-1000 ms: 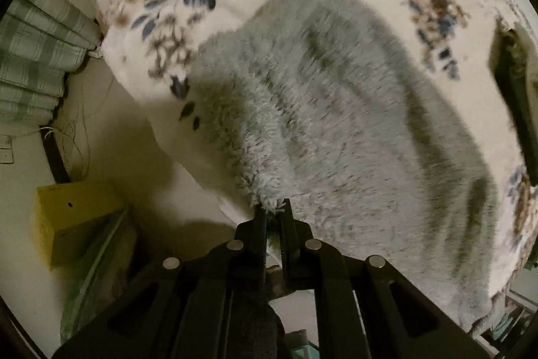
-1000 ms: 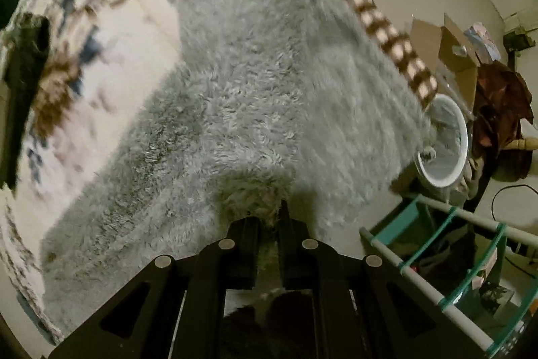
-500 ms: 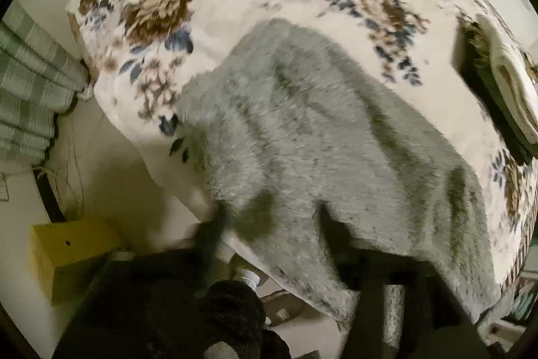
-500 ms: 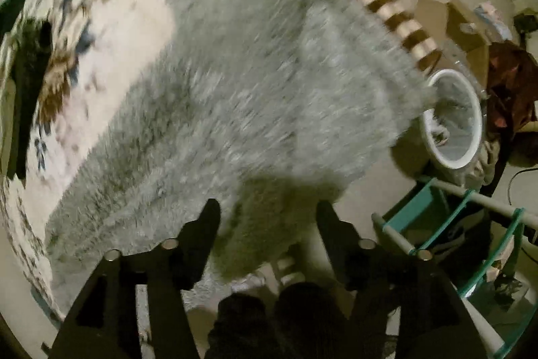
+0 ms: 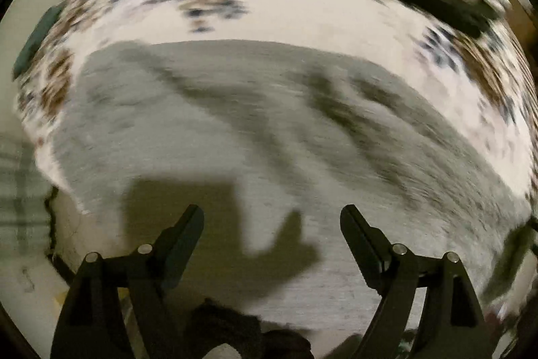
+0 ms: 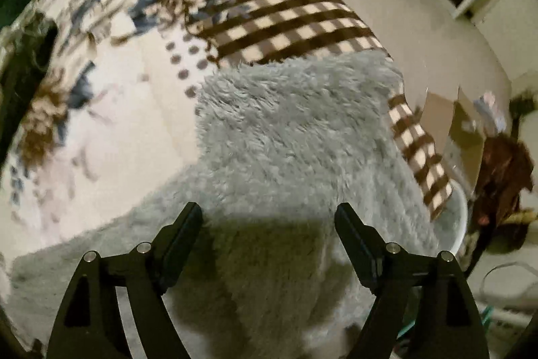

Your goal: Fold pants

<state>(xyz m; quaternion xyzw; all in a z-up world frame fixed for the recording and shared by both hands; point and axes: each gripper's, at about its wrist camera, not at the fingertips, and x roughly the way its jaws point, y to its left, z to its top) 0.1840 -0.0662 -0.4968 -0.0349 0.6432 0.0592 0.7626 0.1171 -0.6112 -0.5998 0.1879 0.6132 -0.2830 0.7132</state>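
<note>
black plastic, left gripper point(image 5: 271, 221): jaws are spread wide and nothing is held; grey fleece is seen in the gap between the fingers.
black plastic, right gripper point(image 6: 269, 219): jaws are likewise spread and empty, poised over the near edge of the cloth.
grey fleece, pants point(image 6: 296, 137): laid flat across the bed point(image 5: 302, 12), with the near edge draped over the bed's side toward both grippers; soft ridges are seen along the surface in the left view.
risk, slide: the hanging part could drag the rest off the bed, since no grip is held on it.
risk, thick pile: only loose fluff might be pinched on the next grasp, and the layer could slip out mid-fold.
risk, wrinkles: the ridges could be trapped in the fold if they are not smoothed first.
risk, blur: the left view is smeared, so an edge could be misjudged there.
surroundings: a checked blanket point(image 6: 279, 9) lies under the far right end of the pants, and could be caught up with them; a white bin point(image 6: 459, 224) stands on the floor below.
</note>
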